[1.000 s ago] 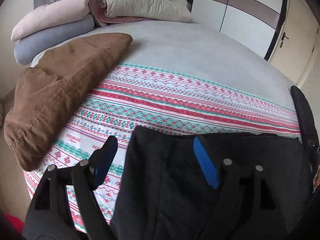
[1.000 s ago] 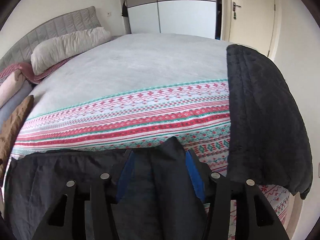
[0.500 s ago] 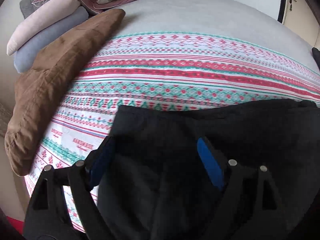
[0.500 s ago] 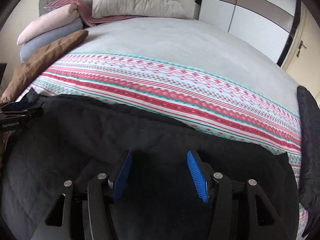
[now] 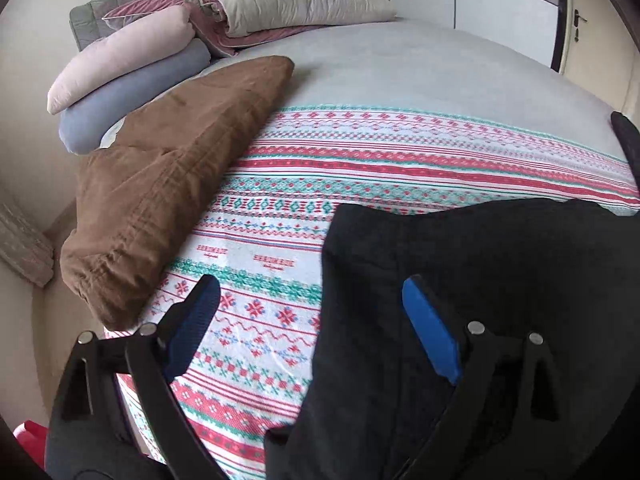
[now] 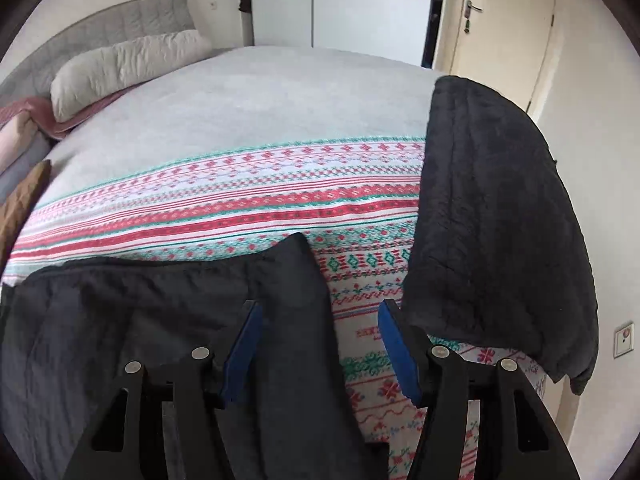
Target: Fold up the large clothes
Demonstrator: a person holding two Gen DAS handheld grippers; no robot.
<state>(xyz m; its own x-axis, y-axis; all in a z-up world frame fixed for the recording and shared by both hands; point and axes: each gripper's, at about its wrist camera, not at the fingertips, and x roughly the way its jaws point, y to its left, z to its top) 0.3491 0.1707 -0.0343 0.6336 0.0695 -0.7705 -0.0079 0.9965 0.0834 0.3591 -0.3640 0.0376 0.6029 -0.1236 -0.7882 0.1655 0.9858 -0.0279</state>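
A large black garment (image 5: 480, 300) lies spread on the near part of the bed. My left gripper (image 5: 312, 308) hovers over its left edge. Its jaws are opening and stand wide: the left finger is over the patterned bedspread (image 5: 360, 168), the right finger over the black cloth, and neither pad presses on it. In the right wrist view the garment (image 6: 160, 320) ends in a raised corner between the fingers of my right gripper (image 6: 320, 324). That gripper is open; its right pad (image 6: 396, 344) stands apart from the cloth, above the bedspread (image 6: 240, 208).
A folded brown blanket (image 5: 172, 200) lies along the bed's left side, with pillows (image 5: 128, 56) stacked at the headboard. A dark grey blanket (image 6: 492, 220) hangs over the bed's right edge. A wardrobe (image 6: 340, 12) and a door (image 6: 500, 28) stand beyond.
Half a second ago both grippers were over the middle of the garment; now they are back at its left edge and right corner. The left jaws stand wider. The right pads no longer hug the cloth fold.
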